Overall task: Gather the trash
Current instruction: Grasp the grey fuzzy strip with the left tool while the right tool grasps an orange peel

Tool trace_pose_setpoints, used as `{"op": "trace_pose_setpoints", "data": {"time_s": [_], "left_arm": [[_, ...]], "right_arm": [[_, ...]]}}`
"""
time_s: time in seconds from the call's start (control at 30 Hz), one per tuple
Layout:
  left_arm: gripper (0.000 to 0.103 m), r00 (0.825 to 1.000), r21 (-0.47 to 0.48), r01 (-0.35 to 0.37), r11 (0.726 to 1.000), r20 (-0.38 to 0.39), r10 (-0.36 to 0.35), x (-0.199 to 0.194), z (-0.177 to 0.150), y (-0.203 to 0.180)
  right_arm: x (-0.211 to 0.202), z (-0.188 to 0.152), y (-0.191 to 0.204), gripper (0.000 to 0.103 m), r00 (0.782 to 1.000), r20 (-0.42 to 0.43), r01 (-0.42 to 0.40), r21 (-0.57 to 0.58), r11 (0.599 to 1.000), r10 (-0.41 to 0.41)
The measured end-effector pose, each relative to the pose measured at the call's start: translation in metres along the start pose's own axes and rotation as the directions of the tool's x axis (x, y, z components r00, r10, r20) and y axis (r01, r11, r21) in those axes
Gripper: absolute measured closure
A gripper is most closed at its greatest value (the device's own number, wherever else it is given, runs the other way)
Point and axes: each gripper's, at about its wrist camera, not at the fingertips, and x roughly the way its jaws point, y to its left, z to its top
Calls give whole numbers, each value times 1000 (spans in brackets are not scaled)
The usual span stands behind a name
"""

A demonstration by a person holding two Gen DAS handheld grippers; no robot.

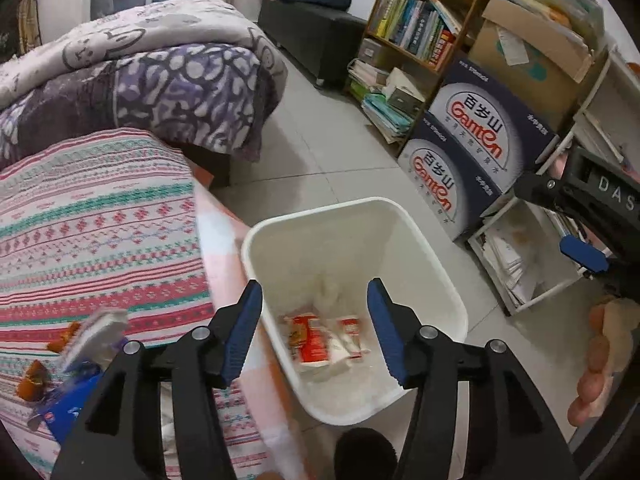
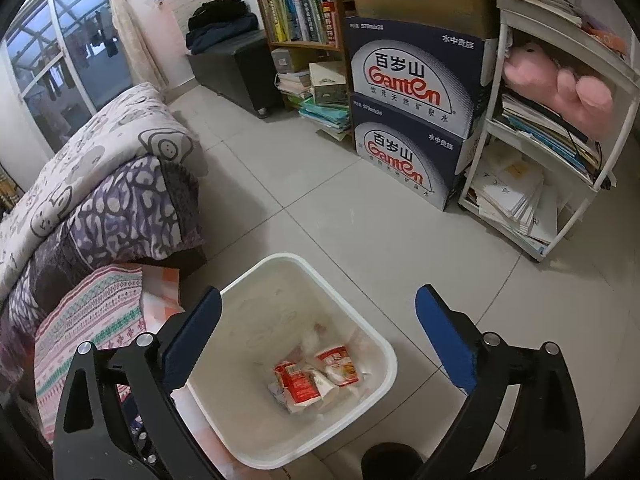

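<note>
- white bin (image 2: 384,364) stands on the tile floor, just right of the patterned table cover (image 1: 100,232); both cams look down into it.
- red-and-white wrappers (image 2: 316,376) lie at the bin's bottom, w/ crumpled white paper around them; in the left view they read blurred (image 1: 316,340).
- left gripper (image 1: 316,320) hangs over the bin mouth, jaws apart, nothing between the pads; no wrapper touches them.
- right gripper (image 2: 320,344) also above the bin, jaws spread very wide, empty; its blue pad shows at the right edge of the left view.
- remaining trash (image 1: 92,336) on the cover, near-left of the bin: a blurred silver-white packet, orange-brown scraps (image 1: 34,376), a blue pack (image 1: 68,412); exact kinds cannot be told.
- risk 1 (judgement): the bin sits tight against the cover's edge; a low swing back toward the table could knock the rim & tip it, spilling what is in.
- risk 2: small scraps are thin & lie on soft cloth; pads may pinch fabric w/ them & drag the cover, sending the other pieces to the floor.
- risk 3: both grippers share the space over the bin; moving off together could make them collide.
- far right: water cartons (image 2: 404,80) & shelves (image 2: 560,140), well apart, no hazard.
</note>
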Motion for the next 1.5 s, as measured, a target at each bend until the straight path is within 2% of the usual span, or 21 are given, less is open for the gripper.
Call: {"op": "trace_pose_setpoints", "data": {"time_s": [0.3,0.37,0.53,0.63,0.7,0.77,0.83,0.93,1.17,1.37,1.5], "left_arm": [[43,989,42,-145,989,15,144,-21,-7,32],[41,983,54,-186,981,10,185,-22,-8,41],[40,952,98,-302,948,-20,305,-16,-10,71],[40,936,124,-333,935,-74,343,-2,-12,89],[40,936,125,-323,938,-103,336,5,-12,99],[50,940,130,-306,943,-118,321,9,-13,106],[78,947,114,-282,953,-128,295,8,-14,112],[88,954,78,-272,959,-111,280,-3,-12,123],[93,960,-20,-279,960,-25,278,-54,-3,160],[93,950,-118,-307,944,24,312,-96,-3,200],[93,934,-176,-338,924,55,352,-125,-8,227]], "right_arm": [[-1,-17,39,7,1000,-13,-16,-87,996,15],[1,-22,47,7,999,-28,-25,-105,994,22],[5,-35,70,7,998,-57,-44,-166,985,35],[5,-41,81,7,997,-64,-46,-205,978,34],[7,-44,86,7,997,-73,-51,-223,974,35],[9,-47,91,7,995,-88,-61,-233,971,42],[10,-49,97,7,993,-101,-76,-241,968,53],[10,-53,107,7,990,-115,-110,-257,960,83],[1,-78,149,8,980,-139,-186,-374,909,143],[-4,-113,195,11,959,-210,-269,-466,843,190],[-6,-138,226,15,942,-259,-321,-502,803,215]]}}
